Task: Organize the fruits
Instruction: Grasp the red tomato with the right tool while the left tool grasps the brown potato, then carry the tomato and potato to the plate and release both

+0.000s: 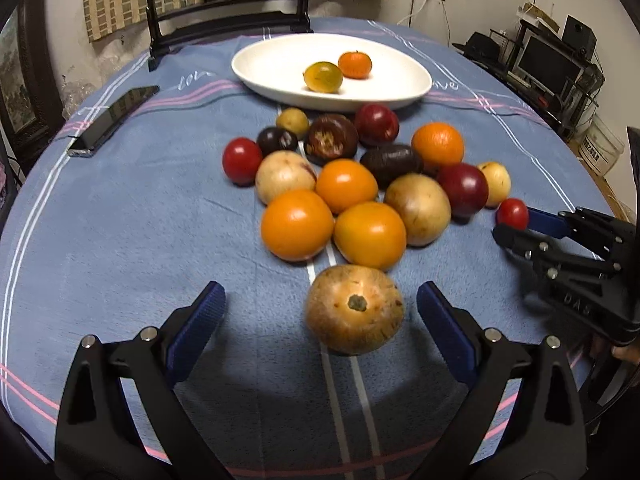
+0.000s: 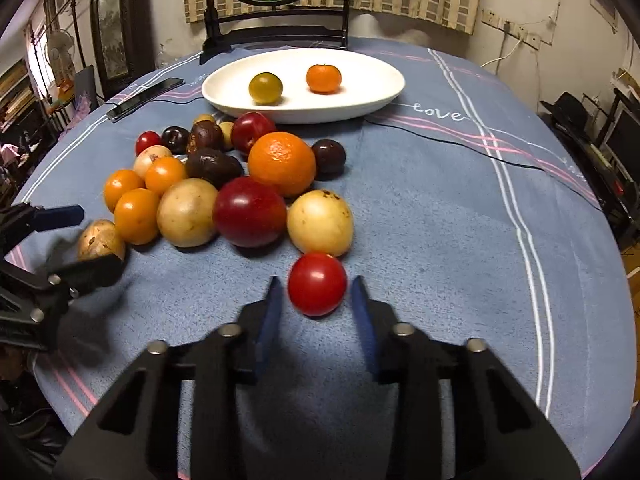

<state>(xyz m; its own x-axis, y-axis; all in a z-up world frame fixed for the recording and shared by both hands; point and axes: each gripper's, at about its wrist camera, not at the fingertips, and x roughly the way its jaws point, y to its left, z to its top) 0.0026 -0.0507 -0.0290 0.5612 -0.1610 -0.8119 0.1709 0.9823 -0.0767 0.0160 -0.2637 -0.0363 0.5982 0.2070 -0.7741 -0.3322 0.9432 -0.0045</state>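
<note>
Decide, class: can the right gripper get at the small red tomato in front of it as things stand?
Probably yes. The right gripper is open with a finger on each side of the small red tomato, and nothing lies between them. The pale fruit behind sits close.

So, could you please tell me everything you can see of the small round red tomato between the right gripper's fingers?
The small round red tomato is smooth and glossy, with highlights on its skin and no stem showing. It rests on the blue striped tablecloth, at the near edge of the fruit pile, just in front of a pale yellow round fruit. The right gripper brackets it with blue-padded fingers, open, narrow gaps showing either side.
</note>
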